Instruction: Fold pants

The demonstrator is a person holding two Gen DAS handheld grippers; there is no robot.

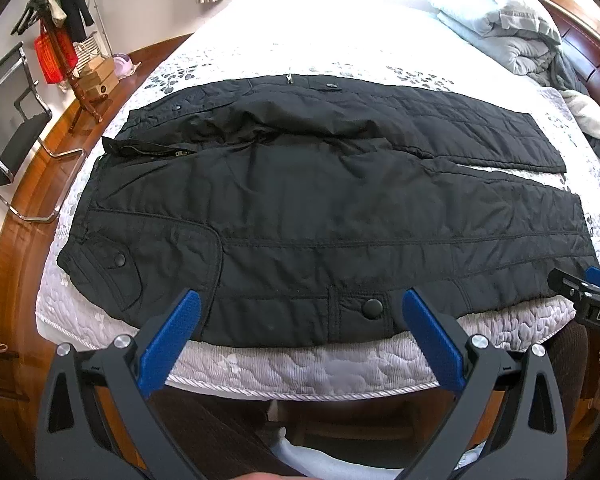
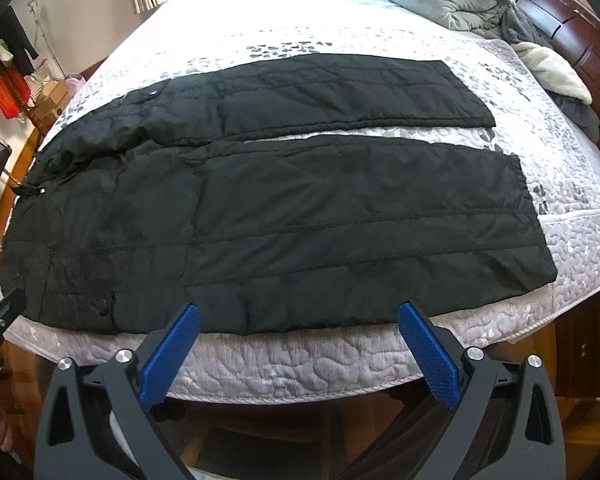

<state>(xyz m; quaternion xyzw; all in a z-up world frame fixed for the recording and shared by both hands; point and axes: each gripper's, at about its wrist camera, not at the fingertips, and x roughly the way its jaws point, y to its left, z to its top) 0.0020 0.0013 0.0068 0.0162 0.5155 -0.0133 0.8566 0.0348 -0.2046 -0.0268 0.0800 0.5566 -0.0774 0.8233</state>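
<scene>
Black quilted pants (image 1: pixel 300 208) lie spread flat across the bed, waist at the left, two legs running right with a narrow gap between them; they also show in the right wrist view (image 2: pixel 300 208). My left gripper (image 1: pixel 300 300) is open, just above the near edge of the pants by a snap button (image 1: pixel 371 307). My right gripper (image 2: pixel 298 314) is open over the near edge of the near leg. The right gripper also shows at the right edge of the left wrist view (image 1: pixel 584 284).
The bed has a white patterned quilted cover (image 1: pixel 300 364). Folded grey bedding (image 1: pixel 496 20) lies at the far right by a wooden headboard (image 2: pixel 572 36). A metal chair (image 1: pixel 16 128), a coat stand and boxes (image 1: pixel 96 76) stand on the wooden floor at the left.
</scene>
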